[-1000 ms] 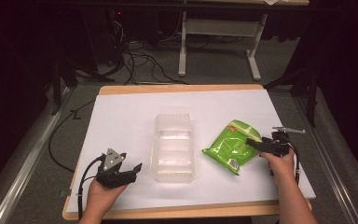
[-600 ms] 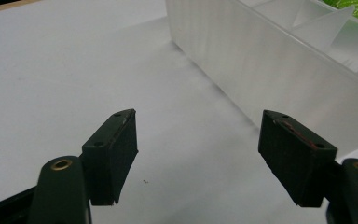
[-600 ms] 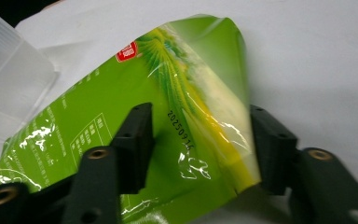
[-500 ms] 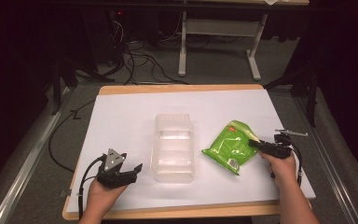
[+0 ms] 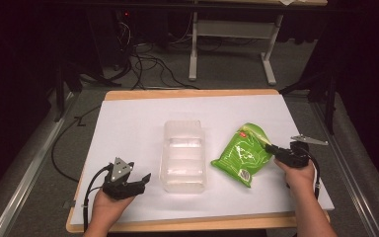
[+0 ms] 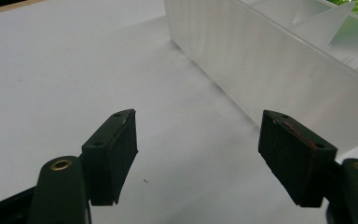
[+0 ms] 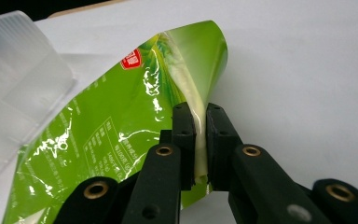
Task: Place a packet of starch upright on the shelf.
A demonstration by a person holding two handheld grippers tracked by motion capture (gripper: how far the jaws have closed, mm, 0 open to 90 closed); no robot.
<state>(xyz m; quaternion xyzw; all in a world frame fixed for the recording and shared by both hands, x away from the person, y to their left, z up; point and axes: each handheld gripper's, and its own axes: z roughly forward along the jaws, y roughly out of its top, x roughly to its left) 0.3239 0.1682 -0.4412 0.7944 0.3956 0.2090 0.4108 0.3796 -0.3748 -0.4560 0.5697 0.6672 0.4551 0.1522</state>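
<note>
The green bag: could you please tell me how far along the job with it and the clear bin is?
Done: the right gripper has pinched the green bag by its edge. In hand: the bag lies on the white table just right of the clear bin, its gripped edge curled up. Left: the bag probably goes into the bin, which looks empty. The left gripper waits open beside the bin's wall.

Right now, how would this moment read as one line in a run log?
right gripper: shut on shiny green foil bag edge | left gripper: open, idle beside clear plastic container | bag outside container
</note>
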